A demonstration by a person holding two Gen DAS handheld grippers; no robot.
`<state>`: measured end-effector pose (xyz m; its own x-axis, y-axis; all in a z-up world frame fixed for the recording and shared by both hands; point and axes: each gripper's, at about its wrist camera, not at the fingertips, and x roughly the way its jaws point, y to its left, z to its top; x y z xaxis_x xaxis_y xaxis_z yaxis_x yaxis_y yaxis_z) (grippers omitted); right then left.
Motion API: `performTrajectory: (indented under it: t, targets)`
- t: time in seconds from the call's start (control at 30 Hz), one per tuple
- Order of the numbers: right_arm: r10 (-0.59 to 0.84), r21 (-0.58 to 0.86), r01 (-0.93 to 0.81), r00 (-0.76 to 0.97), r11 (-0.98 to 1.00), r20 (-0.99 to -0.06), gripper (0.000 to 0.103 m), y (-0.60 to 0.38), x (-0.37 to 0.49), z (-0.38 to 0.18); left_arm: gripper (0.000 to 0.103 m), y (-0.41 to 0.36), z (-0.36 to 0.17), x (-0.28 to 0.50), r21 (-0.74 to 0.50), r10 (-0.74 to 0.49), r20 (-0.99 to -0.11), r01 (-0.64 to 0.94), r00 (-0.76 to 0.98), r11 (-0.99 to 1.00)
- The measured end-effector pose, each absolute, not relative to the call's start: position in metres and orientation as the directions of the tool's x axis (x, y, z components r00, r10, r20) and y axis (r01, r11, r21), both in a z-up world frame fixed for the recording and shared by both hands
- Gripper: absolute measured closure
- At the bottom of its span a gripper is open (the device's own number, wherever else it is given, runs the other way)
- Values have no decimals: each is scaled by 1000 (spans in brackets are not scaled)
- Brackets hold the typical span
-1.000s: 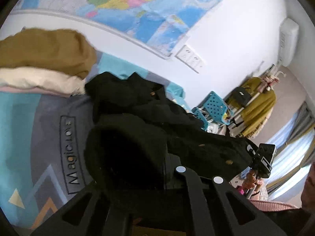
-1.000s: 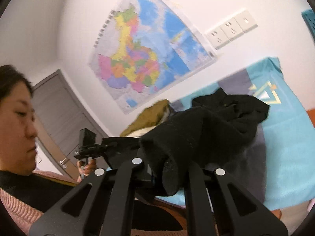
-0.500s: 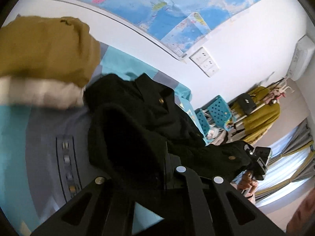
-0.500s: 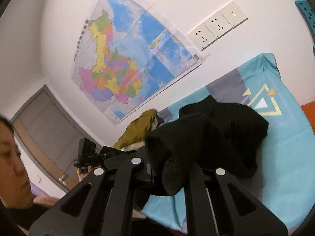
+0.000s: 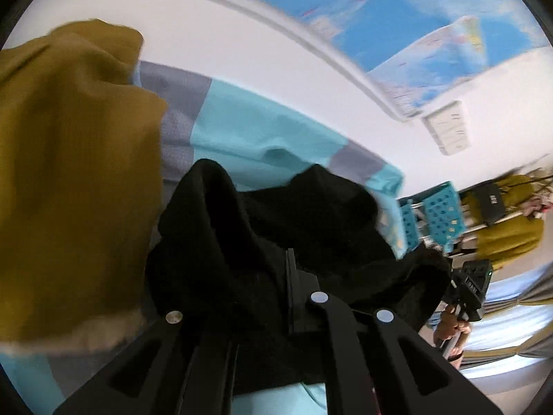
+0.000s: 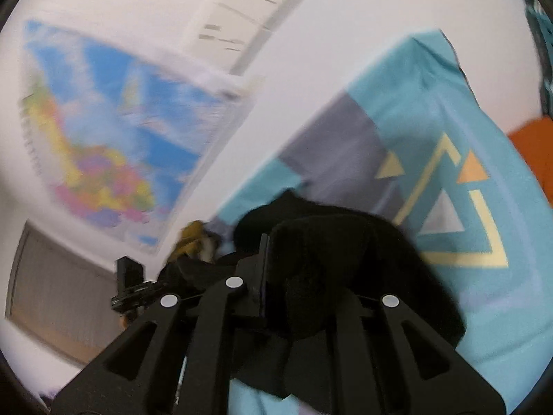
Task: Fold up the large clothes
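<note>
A black garment [image 5: 311, 228] is bunched up over a teal and grey bedsheet [image 5: 259, 128]. In the left wrist view my left gripper [image 5: 276, 294] is shut on one part of it, and cloth hides most of the fingers. The right gripper [image 5: 470, 287] shows at the far right, holding the garment's other end. In the right wrist view the black garment [image 6: 328, 276] is heaped over my right gripper [image 6: 276, 276]. Its jaws are opening slightly with cloth still pinched between them. The left gripper [image 6: 131, 287] appears at the lower left, above the bedsheet [image 6: 449, 121].
A mustard garment [image 5: 69, 173] on a cream one fills the left side, close to my left gripper. A map [image 6: 103, 121] and sockets [image 5: 446, 131] hang on the white wall behind the bed. Blue crates [image 5: 442, 214] and a clothes rack [image 5: 508, 228] stand beyond the bed's end.
Both grippers have swept across the bed toward the wall, carrying the black garment. The mustard pile now looms large at the left. The person's face has left the right wrist view.
</note>
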<state>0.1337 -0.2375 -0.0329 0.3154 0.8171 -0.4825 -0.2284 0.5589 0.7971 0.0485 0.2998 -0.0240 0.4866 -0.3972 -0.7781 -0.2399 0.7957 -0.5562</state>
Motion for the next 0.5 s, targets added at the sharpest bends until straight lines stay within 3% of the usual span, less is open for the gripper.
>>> performTrajectory:
  t: [0.1,0.17,0.23,0.27,0.33,0.4,0.43,0.5]
  targets:
    - [792,791,-154,290,592,-537,92,-230,158,-58,95,305,-45,72,-536,-387,-812,-295,436,791]
    - [780,781,-136,279,610,-560,85,-228,166,-65,93,309,-58,87,-532,-396,-825,-320,403,783]
    - [770,776,-128,296,618,-565,62,-228,169,-65,92,311,-65,93,-538,-412,-827,-323,382,779]
    - [765,775,-126,321,619,-558,43,-231,169,-62,89,312,-67,95,-543,-422,-825,-325,375,774]
    - [771,782,-144,346,607,-535,38,-236,167,-55,80,310,-65,94,-563,-436,-809,-305,394,768]
    - [763,763,-179,357,621,-538,38,-234,160,-45,55,308,-62,88,-587,-453,-786,-279,420,760]
    - [762,744,-219,354,632,-543,38,-230,154,-39,48,309,-58,83,-611,-464,-763,-269,450,745]
    - [733,682,-283,375,674,-568,38,-221,141,-26,40,307,-46,74,-624,-450,-730,-232,514,747]
